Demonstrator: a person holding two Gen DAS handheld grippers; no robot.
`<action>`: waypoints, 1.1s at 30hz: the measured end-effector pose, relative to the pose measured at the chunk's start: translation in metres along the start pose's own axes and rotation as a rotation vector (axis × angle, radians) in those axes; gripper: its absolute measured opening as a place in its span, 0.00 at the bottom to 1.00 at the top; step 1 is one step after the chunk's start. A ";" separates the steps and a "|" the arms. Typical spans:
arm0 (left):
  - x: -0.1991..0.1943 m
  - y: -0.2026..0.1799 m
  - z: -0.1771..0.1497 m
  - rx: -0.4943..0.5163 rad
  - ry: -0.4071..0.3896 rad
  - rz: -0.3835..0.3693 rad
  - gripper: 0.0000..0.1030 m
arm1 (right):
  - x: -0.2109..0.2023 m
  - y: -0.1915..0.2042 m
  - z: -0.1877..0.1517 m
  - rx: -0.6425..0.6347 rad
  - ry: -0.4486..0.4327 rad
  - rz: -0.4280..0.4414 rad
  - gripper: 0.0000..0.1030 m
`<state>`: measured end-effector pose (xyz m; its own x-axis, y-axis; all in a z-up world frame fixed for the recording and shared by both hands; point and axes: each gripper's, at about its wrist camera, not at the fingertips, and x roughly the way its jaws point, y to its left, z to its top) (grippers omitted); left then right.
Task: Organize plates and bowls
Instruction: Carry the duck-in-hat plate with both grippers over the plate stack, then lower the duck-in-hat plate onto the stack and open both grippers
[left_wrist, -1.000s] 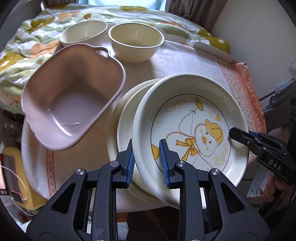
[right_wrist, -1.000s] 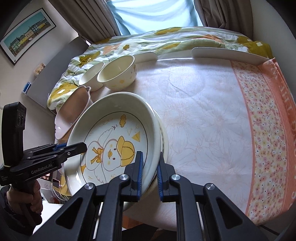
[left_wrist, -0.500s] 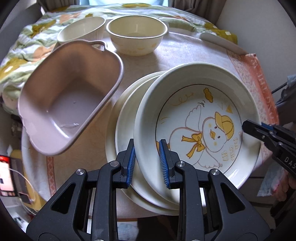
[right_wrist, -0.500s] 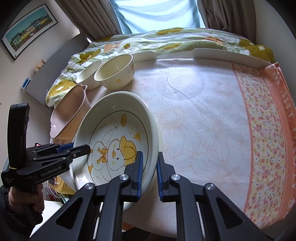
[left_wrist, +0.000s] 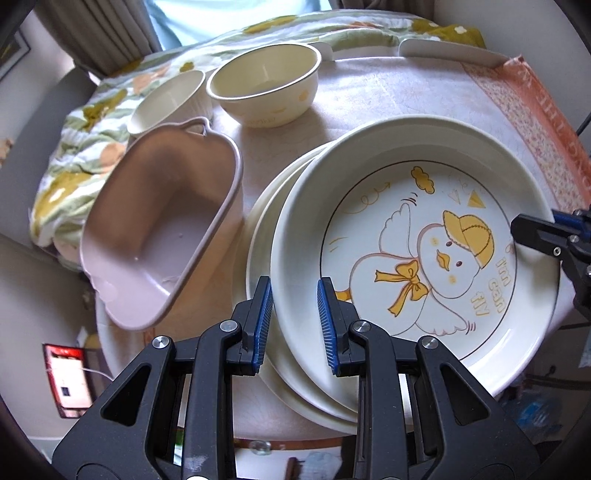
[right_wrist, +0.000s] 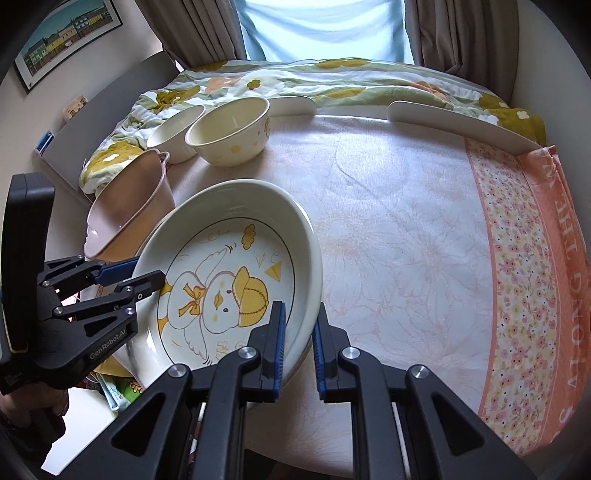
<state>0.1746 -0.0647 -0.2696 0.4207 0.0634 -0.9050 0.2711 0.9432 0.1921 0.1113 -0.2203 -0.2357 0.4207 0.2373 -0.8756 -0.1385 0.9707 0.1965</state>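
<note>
A cream duck plate (left_wrist: 417, 254) lies on top of a stack of plain cream plates (left_wrist: 258, 236) at the table's near edge; it also shows in the right wrist view (right_wrist: 229, 280). My left gripper (left_wrist: 295, 325) is shut on the left rims of the stack. My right gripper (right_wrist: 298, 341) is shut on the duck plate's right rim and shows in the left wrist view (left_wrist: 546, 236). A cream bowl (left_wrist: 264, 86) and a smaller ribbed bowl (left_wrist: 168, 101) stand at the back left.
A pink plastic tub (left_wrist: 162, 229) stands tilted left of the plates. A floral quilt (right_wrist: 295, 79) lies behind the table. The patterned tablecloth (right_wrist: 424, 240) stretches right to an orange border (right_wrist: 546, 258). White rim guards (right_wrist: 458, 123) line the far edge.
Both grippers have lifted and tilted slightly with the plates; the bowls and tub now sit lower in the left view. The grips are unchanged.
</note>
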 end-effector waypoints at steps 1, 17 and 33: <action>0.000 -0.002 0.000 0.006 0.001 0.013 0.22 | 0.000 0.001 0.000 -0.004 0.000 -0.005 0.12; -0.002 -0.005 -0.003 0.035 -0.007 0.056 0.21 | 0.009 0.015 0.001 -0.032 0.012 -0.109 0.12; -0.007 -0.005 -0.003 0.059 -0.030 0.110 0.20 | 0.016 0.028 0.000 -0.080 0.013 -0.171 0.13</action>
<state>0.1683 -0.0687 -0.2650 0.4762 0.1547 -0.8656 0.2721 0.9101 0.3124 0.1140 -0.1889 -0.2443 0.4330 0.0679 -0.8988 -0.1366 0.9906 0.0091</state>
